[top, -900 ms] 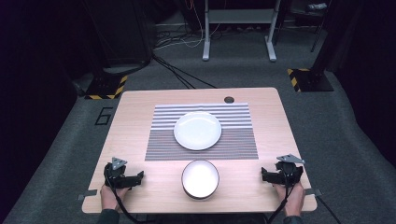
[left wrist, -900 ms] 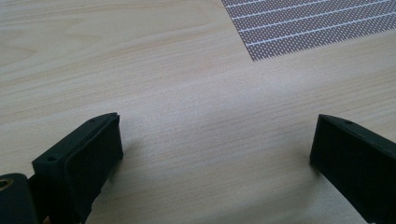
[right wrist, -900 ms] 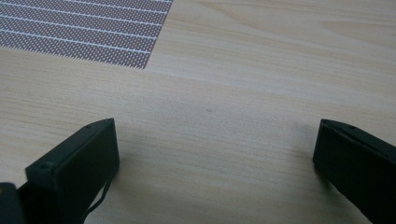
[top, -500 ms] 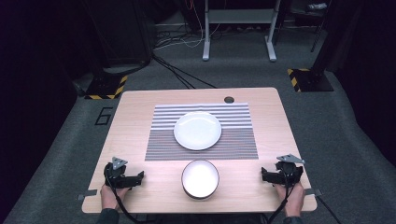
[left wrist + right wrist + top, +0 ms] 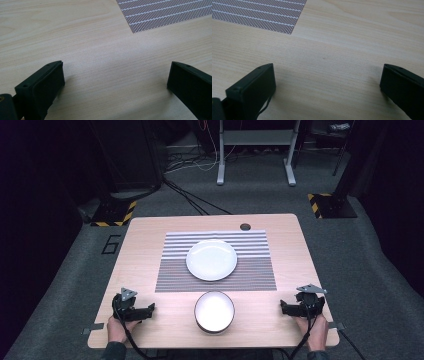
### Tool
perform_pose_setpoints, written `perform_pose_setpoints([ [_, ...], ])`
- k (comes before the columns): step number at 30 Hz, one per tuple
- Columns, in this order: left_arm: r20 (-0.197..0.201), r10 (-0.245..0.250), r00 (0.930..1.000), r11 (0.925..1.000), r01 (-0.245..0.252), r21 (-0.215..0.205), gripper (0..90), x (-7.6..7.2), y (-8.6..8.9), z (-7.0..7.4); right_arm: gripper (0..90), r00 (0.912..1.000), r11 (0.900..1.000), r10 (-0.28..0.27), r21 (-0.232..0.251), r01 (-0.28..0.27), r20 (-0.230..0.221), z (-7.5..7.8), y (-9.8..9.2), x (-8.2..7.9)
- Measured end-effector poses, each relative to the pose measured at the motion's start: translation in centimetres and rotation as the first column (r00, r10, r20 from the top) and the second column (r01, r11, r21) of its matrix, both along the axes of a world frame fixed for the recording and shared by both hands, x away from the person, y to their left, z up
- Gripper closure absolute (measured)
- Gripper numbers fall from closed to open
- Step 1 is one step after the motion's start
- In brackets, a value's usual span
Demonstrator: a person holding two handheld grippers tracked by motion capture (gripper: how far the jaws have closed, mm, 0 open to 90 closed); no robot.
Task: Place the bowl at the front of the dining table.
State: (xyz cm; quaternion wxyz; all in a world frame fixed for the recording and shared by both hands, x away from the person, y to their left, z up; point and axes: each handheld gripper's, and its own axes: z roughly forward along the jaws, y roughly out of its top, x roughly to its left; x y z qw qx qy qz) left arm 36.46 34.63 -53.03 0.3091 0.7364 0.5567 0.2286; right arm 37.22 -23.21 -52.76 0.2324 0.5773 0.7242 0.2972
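Note:
A white plate (image 5: 211, 259) lies on a striped placemat (image 5: 216, 262) in the middle of the wooden table (image 5: 150, 235). In front of the mat stands a bowl (image 5: 214, 311) with a dark outside and a white inside. My left gripper (image 5: 148, 309) rests on the table near the front left, to the left of the bowl, open with nothing between its jaws (image 5: 113, 82). Near the front right, my right gripper (image 5: 283, 306) rests the same way, open over bare wood (image 5: 327, 82). A hand holds each one.
A round cable hole (image 5: 245, 226) sits at the table's far edge. A corner of the placemat (image 5: 162, 13) appears ahead of the left gripper, and another corner (image 5: 262, 15) ahead of the right one. Metal stand legs (image 5: 255, 150) and cables stand on the floor beyond.

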Motion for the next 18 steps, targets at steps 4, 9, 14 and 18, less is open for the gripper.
perform_pose_setpoints([
  [4, -0.006, 0.016, 0.9999, 0.9999, -0.016, -0.002, 0.6, 0.0, -0.1, 0.1, 0.0, 0.9999, 1.0, 0.008, -0.008, -0.008, -0.011, 0.1, -0.1, 0.0],
  [9, -0.023, 0.007, 0.9997, 0.9997, -0.007, -0.024, 0.2, -0.2, -0.4, 0.3, 0.0, 0.9999, 1.0, 0.011, -0.02, -0.011, -0.004, 0.1, 0.1, -0.5],
  [14, -0.009, -0.022, 0.9997, 0.9978, 0.021, -0.062, 1.1, -0.5, -0.8, 0.9, 0.4, 0.9998, 1.0, 0.018, -0.004, -0.018, 0.002, 0.3, -0.1, -1.1],
  [18, -0.002, -0.052, 0.9986, 0.9962, 0.052, -0.07, 1.0, -0.6, -1.5, 1.9, 0.3, 0.9992, 0.999, 0.037, 0.0, -0.037, 0.012, 0.8, 0.2, -1.7],
])
